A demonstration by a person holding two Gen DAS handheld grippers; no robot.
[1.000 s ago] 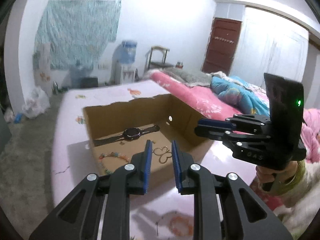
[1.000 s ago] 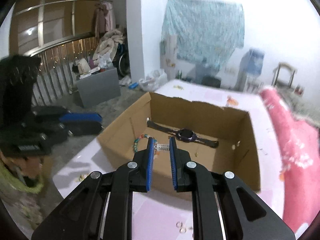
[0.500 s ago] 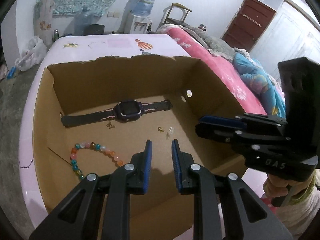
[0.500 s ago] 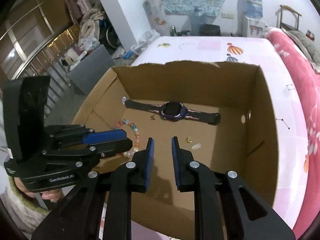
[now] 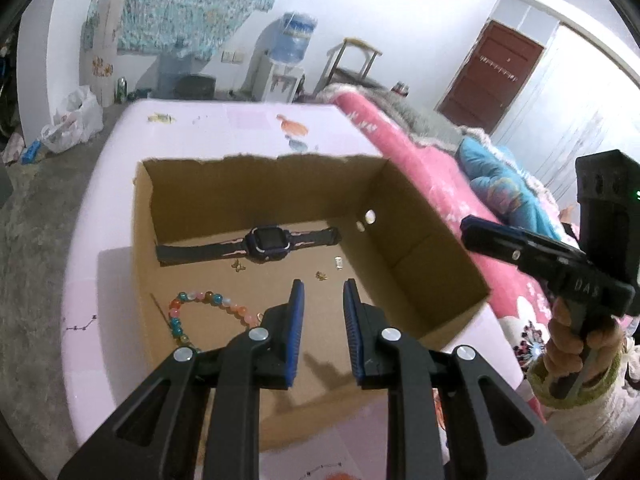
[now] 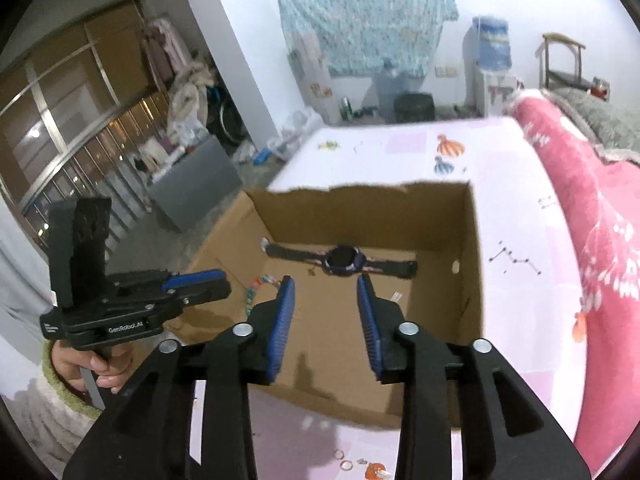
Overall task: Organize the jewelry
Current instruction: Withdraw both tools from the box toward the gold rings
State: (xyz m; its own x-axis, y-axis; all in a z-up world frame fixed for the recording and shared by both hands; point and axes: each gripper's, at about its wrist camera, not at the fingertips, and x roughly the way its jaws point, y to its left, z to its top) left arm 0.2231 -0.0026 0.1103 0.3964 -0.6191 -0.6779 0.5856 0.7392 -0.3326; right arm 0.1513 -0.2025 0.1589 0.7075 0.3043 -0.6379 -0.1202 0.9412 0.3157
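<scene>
An open cardboard box point(image 5: 432, 240) point(image 6: 474, 248) stands on a pink table point(image 5: 224, 128). Inside lie a dark watch point(image 5: 268, 240) point(image 6: 344, 260), a bead bracelet point(image 5: 200, 308) point(image 6: 256, 288), small gold earrings point(image 5: 321, 276) and a small clear piece point(image 5: 339, 262). My left gripper point(image 5: 322, 292) is open and empty above the box's near part. My right gripper point(image 6: 325, 286) is open and empty over the box, short of the watch. Each gripper shows in the other's view, the right one point(image 5: 472, 226) and the left one point(image 6: 218, 280).
Small rings and a trinket point(image 6: 362, 466) lie on the table in front of the box. A pink bed point(image 5: 420, 152) runs along the right side. A water dispenser point(image 5: 288, 52), a chair and a door stand at the far wall.
Both grippers pulled back and up from the box, so it looks smaller now. The right gripper's jaws opened wider. The left jaws stayed the same. The jewelry has not moved.
</scene>
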